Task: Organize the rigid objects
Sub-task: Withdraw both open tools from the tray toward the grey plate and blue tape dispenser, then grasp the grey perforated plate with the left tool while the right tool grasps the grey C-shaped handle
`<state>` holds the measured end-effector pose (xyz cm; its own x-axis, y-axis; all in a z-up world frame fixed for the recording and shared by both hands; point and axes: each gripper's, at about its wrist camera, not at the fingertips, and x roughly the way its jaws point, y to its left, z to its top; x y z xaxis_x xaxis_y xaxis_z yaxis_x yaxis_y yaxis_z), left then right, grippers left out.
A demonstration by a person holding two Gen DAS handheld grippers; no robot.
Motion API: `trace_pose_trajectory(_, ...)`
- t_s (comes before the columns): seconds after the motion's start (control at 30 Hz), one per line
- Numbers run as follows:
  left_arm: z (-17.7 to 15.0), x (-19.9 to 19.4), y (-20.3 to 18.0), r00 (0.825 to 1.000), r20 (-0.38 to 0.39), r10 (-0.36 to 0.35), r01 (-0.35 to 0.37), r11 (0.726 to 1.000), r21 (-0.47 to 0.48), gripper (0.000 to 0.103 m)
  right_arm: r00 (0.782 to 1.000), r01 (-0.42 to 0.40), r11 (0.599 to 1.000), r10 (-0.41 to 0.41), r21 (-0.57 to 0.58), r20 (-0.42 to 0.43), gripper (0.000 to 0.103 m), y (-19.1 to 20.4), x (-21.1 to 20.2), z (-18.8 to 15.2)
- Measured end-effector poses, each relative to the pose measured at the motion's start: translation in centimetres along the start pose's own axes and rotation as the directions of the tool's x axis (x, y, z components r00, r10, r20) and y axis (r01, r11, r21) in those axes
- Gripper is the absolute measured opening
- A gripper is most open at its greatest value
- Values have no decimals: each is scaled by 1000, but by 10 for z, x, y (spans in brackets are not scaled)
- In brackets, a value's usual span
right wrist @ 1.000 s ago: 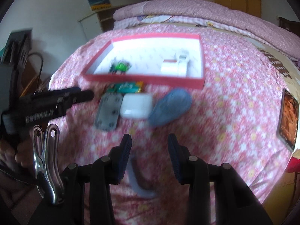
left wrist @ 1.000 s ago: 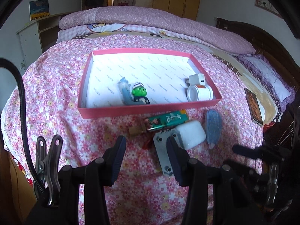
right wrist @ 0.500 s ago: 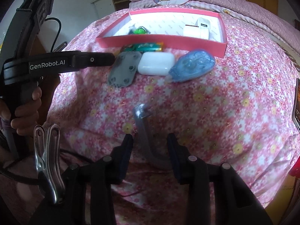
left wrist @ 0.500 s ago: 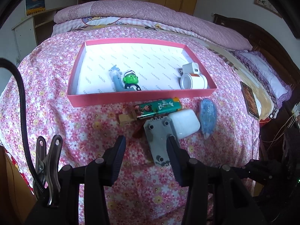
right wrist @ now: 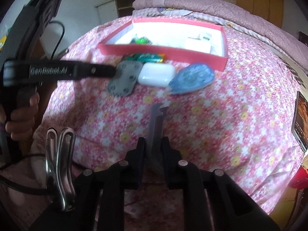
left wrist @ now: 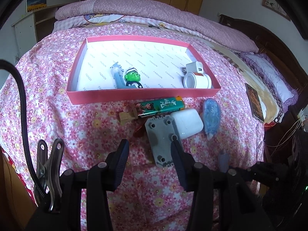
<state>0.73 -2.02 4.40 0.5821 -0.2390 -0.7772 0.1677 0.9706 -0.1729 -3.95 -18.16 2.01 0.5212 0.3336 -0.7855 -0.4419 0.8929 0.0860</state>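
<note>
A pink tray lies on the flowered bedspread and holds a green-headed figure, a blue-grey piece, a white charger and a white cup. In front of it lie a green lighter, a wooden block, a grey plate, a white case and a blue tape dispenser. My left gripper is open just short of the grey plate. My right gripper is shut on a grey-blue hooked piece.
A dark phone lies at the bed's right edge. Folded quilts are piled behind the tray. A white shelf stands at the far left. The left gripper's black body crosses the right wrist view.
My right gripper has closed on the grey-blue hooked piece and lifted it. My left gripper has moved a little nearer the grey plate and stays open.
</note>
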Motion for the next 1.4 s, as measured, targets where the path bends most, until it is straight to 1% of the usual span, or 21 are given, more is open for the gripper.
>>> trace_pose_trajectory(0.1, 1, -2, -3, 1000, 6, -9, 9, 1000, 4, 47, 1000, 13, 1000, -13, 27, 13, 18, -7, -1, 4)
trace_pose_trajectory(0.2, 2, 0, -8, 1000, 2, -20, 20, 1000, 9, 51, 1000, 21, 998, -22, 66, 15, 18, -16, 2, 8)
trace_pose_trajectory(0.47, 5, 15, -19, 998, -53, -44, 43, 999, -15, 52, 1000, 8, 995, -9, 97, 16, 18, -27, 7, 13)
trace_pose_trajectory(0.63, 4, 25, -26, 996, -85, -8, 9, 1000, 5, 52, 1000, -13, 993, 11, 115, 17, 18, -31, 12, 11)
trace_pose_trajectory(0.87, 5, 42, -35, 992, -123, 26, -22, 999, 29, 52, 999, -41, 990, 37, 134, 30, 18, -34, 12, 7)
trace_pose_trajectory(1.0, 5, 44, -38, 992, -112, 49, -44, 998, 50, 52, 998, -51, 989, 46, 141, 37, 18, -35, 11, 6)
trace_pose_trajectory(1.1, 3, 43, -38, 993, -105, 50, -44, 998, 53, 52, 998, -54, 988, 49, 142, 40, 18, -35, 11, 5)
trace_pose_trajectory(1.13, 3, 43, -37, 994, -103, 47, -42, 998, 49, 50, 998, -54, 988, 49, 143, 41, 18, -35, 11, 4)
trace_pose_trajectory(1.23, 3, 40, -32, 995, -96, 28, -26, 999, 25, 49, 998, -56, 988, 50, 146, 43, 18, -35, 10, 4)
trace_pose_trajectory(1.4, 3, 31, -21, 997, -75, 20, -20, 1000, 0, 49, 998, -52, 988, 46, 148, 42, 18, -34, 10, 4)
